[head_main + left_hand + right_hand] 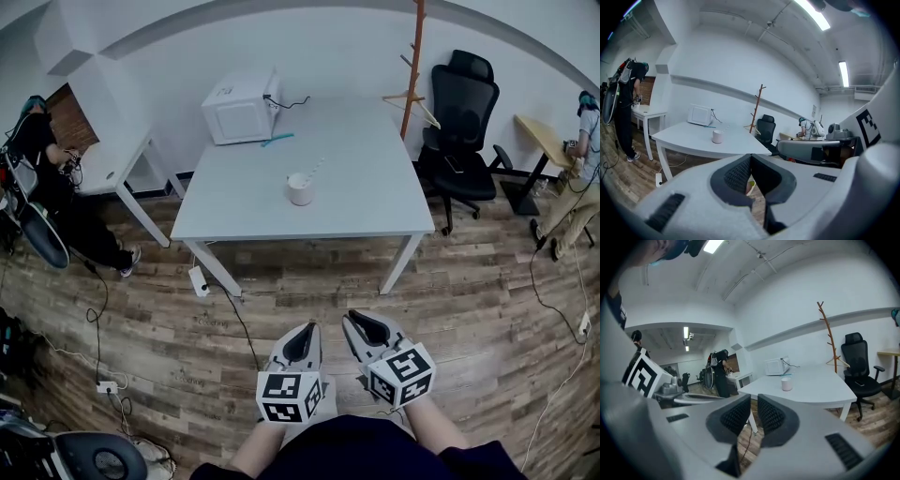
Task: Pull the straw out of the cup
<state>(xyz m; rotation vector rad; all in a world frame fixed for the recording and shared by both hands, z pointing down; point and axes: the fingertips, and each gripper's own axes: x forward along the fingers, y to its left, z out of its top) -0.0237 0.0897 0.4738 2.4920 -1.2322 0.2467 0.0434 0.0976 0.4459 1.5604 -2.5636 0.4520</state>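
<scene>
A small white cup (300, 188) stands near the middle of the white table (366, 211), with a pale straw (313, 171) leaning out of it toward the back right. The cup (717, 136) looks small and far off in the left gripper view, and the cup (787, 384) is just as distant in the right gripper view. Both grippers hang low over the wooden floor, close to my body and well short of the table. My left gripper (302, 343) has its jaws together with nothing held. My right gripper (367, 329) is likewise shut and empty.
A white microwave (241, 108) sits at the table's back left, a teal item (277, 141) beside it. A black office chair (464, 122) and a wooden coat stand (413, 66) are at the right. A person (37, 150) works at a side desk on the left. Cables and a power strip (198, 281) lie on the floor.
</scene>
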